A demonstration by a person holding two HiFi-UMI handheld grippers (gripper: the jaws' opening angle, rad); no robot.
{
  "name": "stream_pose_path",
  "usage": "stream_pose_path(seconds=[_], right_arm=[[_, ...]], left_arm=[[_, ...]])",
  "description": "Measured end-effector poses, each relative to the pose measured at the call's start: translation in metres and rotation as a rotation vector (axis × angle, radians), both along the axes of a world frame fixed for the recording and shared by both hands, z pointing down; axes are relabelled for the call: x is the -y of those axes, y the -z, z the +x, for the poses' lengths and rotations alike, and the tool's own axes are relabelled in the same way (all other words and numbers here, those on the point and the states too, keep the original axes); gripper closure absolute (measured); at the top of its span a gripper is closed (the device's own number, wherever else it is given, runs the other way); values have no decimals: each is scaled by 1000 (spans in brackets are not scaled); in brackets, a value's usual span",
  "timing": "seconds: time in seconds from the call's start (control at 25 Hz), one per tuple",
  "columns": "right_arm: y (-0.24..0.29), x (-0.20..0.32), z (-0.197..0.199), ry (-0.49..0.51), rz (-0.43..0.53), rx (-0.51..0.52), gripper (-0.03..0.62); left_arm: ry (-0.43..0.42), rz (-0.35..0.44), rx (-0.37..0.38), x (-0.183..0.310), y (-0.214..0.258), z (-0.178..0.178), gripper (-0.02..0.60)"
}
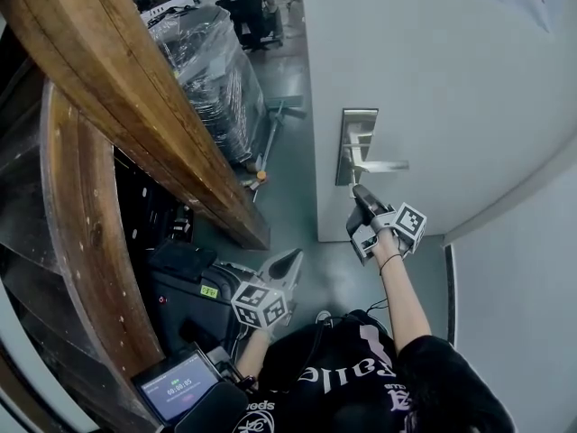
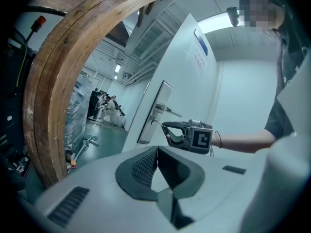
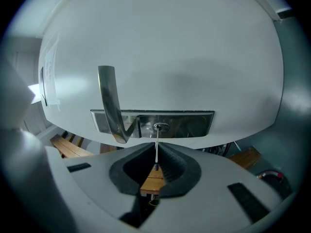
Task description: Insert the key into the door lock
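We count two grippers, the left gripper (image 1: 291, 260) low centre and the right gripper (image 1: 359, 194) mid-frame; one key (image 3: 156, 149); one door (image 1: 433, 88), one handle (image 1: 380, 165), one lock plate (image 1: 361, 124); one screen (image 1: 178, 386) lower left.

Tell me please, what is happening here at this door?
A person stands at a white door with a gripper in each hand. The right gripper is shut on a key and holds it up to the metal lock plate. The key's tip meets the keyhole, but how deep it sits I cannot tell. The left gripper hangs low, away from the door, shut and empty.
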State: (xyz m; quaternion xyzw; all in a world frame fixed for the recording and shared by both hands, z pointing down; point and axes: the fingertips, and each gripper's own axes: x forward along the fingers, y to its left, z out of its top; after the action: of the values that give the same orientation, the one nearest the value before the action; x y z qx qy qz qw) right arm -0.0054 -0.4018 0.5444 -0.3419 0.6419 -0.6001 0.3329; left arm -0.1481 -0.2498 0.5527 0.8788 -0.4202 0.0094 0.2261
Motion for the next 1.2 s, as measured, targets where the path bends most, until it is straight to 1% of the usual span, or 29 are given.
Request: stream_pose_path(seconds=[0.08,0.2,0.36,0.56,0.76,0.84,0.92,1.04,1.2], right_arm=[[0,3,1,-6,-2,11,559],[0,7,2,1,-2,-22,559],[0,20,6,-7,-22,-34,559],[-3,39,8,-10,-1,-39,559],[-1,43,7,-67,11,-41,559],[-2,43,8,-86,14,-74,559],[-2,41,11,-77,16,-114,557],[-2,29,14,-36,36,-190,549],[3,-12,9,47,93,-312,545]], left_arm=[[6,-3,-3,0,-1,-1,577],[11,-7,-7,0,-2,-2,577],[7,-9,-5,-1,-2,1,576],[9,-7,0,-5,0,2,577],[30,-12,5,-11,-4,-6,577],[38,-12,4,-14,-4,-7,576],[46,-7,5,-16,-2,-7,575],[58,-7,8,-19,-1,-7,575],[63,-20,-2,-27,-4,-3,576]])
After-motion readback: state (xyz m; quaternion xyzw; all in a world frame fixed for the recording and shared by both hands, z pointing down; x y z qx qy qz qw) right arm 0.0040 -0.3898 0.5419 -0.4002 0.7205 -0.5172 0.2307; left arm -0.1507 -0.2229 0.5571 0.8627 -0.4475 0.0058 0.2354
